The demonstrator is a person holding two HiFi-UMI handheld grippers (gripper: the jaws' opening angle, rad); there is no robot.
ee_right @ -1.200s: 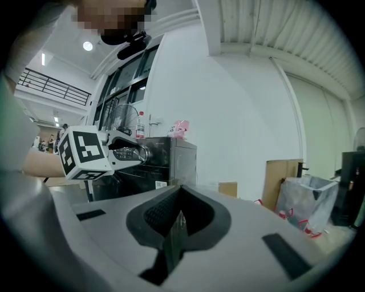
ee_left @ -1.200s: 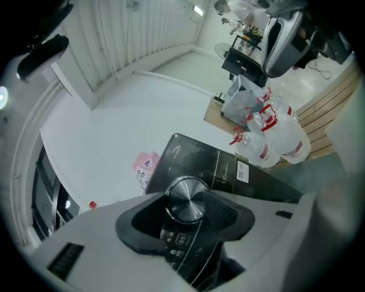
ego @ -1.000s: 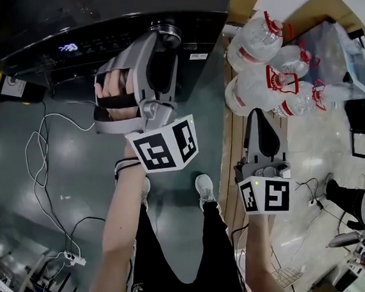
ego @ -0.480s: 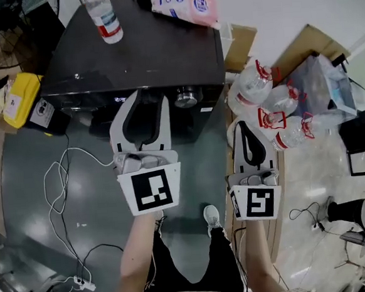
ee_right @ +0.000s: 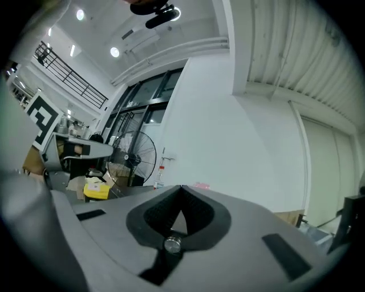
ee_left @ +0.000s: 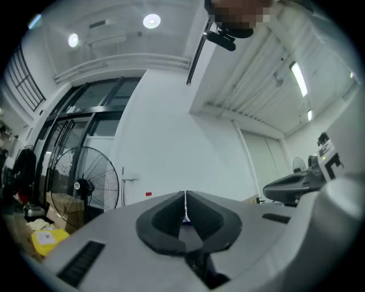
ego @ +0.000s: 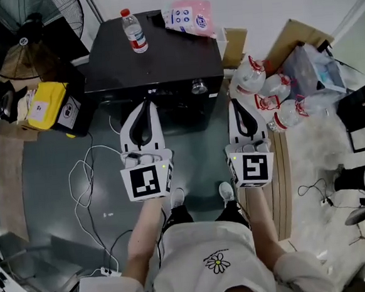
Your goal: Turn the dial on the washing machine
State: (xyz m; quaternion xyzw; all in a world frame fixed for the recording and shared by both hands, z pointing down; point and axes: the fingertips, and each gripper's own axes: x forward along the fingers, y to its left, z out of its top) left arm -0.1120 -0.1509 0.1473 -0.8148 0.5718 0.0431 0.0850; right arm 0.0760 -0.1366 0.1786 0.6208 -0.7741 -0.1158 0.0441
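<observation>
Our left gripper (ego: 143, 105) and right gripper (ego: 237, 102) both have jaws pressed together, nothing in them; they hang just in front of the washing machine (ego: 156, 56); its dial (ego: 197, 86) sits untouched, front right.

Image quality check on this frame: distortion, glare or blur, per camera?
Head view: sharp, evenly lit, edges bowed; the black washing machine reads dark with little detail. Left gripper view: round fisheye with black corners, ceiling light blooms. Right gripper view: same fisheye, left edge smeared out of focus.
</observation>
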